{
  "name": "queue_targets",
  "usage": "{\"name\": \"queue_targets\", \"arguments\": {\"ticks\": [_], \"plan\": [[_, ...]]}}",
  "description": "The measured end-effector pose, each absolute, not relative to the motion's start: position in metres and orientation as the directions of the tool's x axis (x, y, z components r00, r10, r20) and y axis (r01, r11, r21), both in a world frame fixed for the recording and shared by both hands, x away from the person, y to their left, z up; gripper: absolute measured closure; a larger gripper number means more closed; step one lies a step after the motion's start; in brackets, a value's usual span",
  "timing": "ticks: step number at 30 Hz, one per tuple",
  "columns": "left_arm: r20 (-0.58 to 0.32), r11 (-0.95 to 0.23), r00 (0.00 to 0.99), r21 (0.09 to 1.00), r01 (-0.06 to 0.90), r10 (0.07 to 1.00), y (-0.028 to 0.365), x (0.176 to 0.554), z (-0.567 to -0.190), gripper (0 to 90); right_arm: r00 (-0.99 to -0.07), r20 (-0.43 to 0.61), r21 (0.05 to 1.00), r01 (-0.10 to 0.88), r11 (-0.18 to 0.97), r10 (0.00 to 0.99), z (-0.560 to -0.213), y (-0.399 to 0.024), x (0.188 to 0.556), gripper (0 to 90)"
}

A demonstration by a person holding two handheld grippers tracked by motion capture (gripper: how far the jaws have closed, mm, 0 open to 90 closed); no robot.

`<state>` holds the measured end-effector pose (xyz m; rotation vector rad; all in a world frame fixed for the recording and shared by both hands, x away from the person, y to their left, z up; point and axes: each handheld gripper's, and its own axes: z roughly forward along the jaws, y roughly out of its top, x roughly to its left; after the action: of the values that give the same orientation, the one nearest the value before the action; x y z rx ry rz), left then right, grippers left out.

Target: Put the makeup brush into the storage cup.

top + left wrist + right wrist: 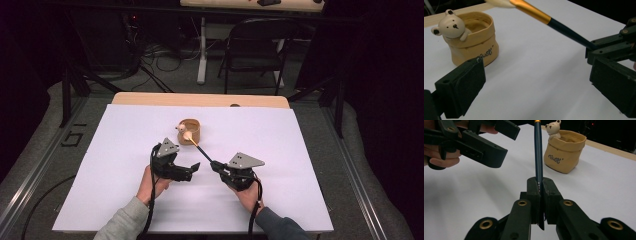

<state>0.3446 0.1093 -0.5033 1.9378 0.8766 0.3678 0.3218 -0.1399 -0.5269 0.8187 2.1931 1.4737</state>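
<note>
A tan cloth-look pot (190, 131) with a small bear figure (451, 24) on its rim stands on the white sheet (125, 135). My right gripper (215, 165) is shut on the dark end of a paintbrush (198, 146). The brush has a gold ferrule, and its pale bristles (187, 135) reach up to the pot's near side. In the right gripper view the jaws (539, 187) pinch the blue handle (538, 152), with the pot (564, 152) beyond. My left gripper (192, 171) stands open beside it, with nothing between its pads (464, 87).
The sheet covers a wooden table whose far edge (200, 99) shows. A black folding chair (257, 45), a desk leg and floor cables lie beyond. Metal rails (30, 175) run along both sides of the table.
</note>
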Motion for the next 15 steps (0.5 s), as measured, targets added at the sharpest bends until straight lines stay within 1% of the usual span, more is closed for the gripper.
{"name": "queue_targets", "arguments": {"ticks": [3,5,10,15], "plan": [[-0.117,-0.279,0.699,0.861,0.426,0.705,0.1084,0.3454,-0.5007,6.4,-0.759,0.013,0.923,0.26,0.285,0.651,-0.5279,-0.1377,0.3221,85.2],[-0.117,-0.272,0.698,0.866,0.42,0.706,0.1074,0.3452,-0.4997,13.6,-0.755,0.011,0.922,0.262,0.285,0.656,-0.5282,-0.1374,0.3223,85.2],[-0.144,-0.234,0.691,0.876,0.422,0.708,0.1061,0.3456,-0.4981,27.9,-0.751,0.01,0.916,0.271,0.295,0.66,-0.5284,-0.1364,0.3224,85.2],[-0.173,-0.194,0.685,0.884,0.424,0.708,0.1063,0.3475,-0.4959,39.2,-0.758,0.015,0.921,0.265,0.286,0.652,-0.5302,-0.1314,0.3226,85.2]]}}
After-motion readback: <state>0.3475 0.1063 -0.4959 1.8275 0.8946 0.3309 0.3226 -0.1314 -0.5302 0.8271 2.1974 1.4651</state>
